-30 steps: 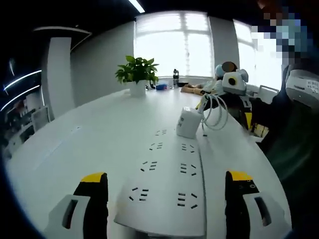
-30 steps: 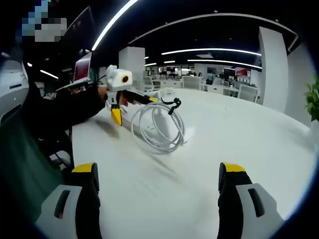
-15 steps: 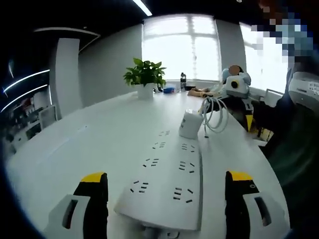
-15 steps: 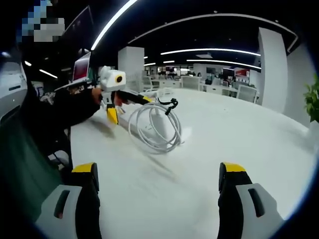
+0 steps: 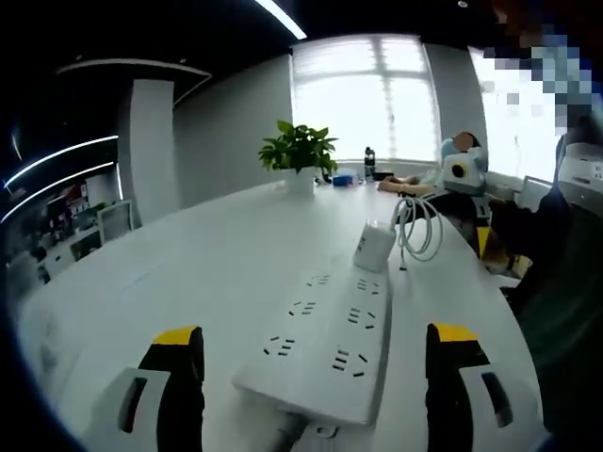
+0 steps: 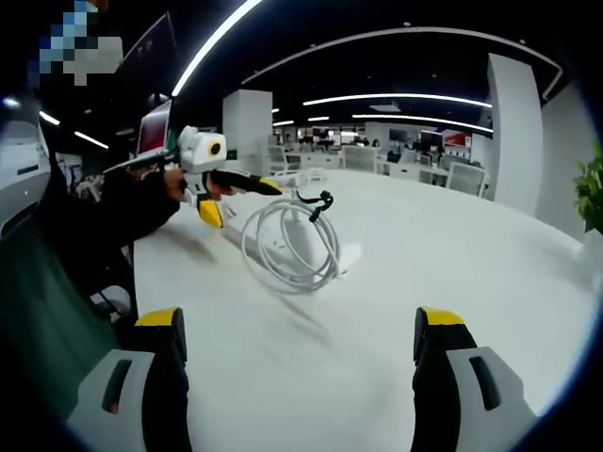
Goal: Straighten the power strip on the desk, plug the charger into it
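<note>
your left gripper (image 5: 316, 377) is the one in position: its jaws are spread wide and empty, with the near end of the power strip (image 5: 330, 344) sitting right between them on the desk (image 5: 188, 273). the strip's long axis runs away from you and leans a bit to the right, ending at the charger (image 5: 373, 247) and its coiled cable (image 5: 419, 226). your right gripper (image 6: 300, 377) is wide open too, holding nothing, and the charger's coiled cable (image 6: 287, 247) lies well ahead of it, so i'd guess left squares the strip first.
</note>
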Demonstrator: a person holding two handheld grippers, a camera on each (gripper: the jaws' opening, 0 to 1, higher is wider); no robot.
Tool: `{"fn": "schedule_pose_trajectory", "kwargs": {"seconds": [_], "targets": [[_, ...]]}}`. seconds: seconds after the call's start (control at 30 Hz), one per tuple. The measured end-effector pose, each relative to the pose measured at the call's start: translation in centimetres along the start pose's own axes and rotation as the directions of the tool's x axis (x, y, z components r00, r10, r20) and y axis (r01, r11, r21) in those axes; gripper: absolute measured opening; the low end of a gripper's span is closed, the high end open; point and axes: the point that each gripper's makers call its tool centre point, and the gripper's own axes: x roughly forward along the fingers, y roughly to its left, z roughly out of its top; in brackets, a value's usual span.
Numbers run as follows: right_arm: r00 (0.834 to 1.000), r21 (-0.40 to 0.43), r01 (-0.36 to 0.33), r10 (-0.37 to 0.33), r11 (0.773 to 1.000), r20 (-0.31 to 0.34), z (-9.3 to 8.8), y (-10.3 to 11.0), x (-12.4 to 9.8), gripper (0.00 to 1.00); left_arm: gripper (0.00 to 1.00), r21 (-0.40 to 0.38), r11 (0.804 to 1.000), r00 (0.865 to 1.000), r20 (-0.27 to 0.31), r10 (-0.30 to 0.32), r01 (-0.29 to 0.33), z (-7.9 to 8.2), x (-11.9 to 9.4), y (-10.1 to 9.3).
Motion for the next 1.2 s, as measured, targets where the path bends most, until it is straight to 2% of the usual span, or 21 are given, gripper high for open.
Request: {"fn": "schedule_pose_trajectory", "kwargs": {"seconds": [0.27,0.53,0.6,0.93,1.2], "targets": [[1.0,-0.001,-0.009,0.009,1.0,0.006,-0.1,0.1,0.2,1.0,0.99,0.011,1.0,0.999,-0.025,0.029,-0.029,-0.7,-1.4,-0.3],[1.0,0.002,-0.018,0.018,1.0,0.012,0.0,0.2,0.8,1.0,0.99,-0.002,0.998,0.998,-0.008,0.062,-0.062,-0.6,-2.9,-0.5],[1.0,0.005,-0.018,0.018,1.0,0.011,0.0,0.1,0.8,1.0,0.99,0.016,0.996,0.996,-0.007,0.092,-0.091,-0.5,-3.1,-0.3],[1.0,0.0,-0.009,0.009,1.0,0.008,0.1,-0.2,0.4,1.0,0.99,-0.014,0.995,0.995,0.005,0.103,-0.103,-0.7,-3.6,-1.1],[1.0,-0.004,-0.011,0.011,1.0,0.017,0.7,-0.4,0.7,1.0,0.99,-0.027,0.987,0.987,0.004,0.158,-0.158,-1.2,-4.3,-1.5]]}}
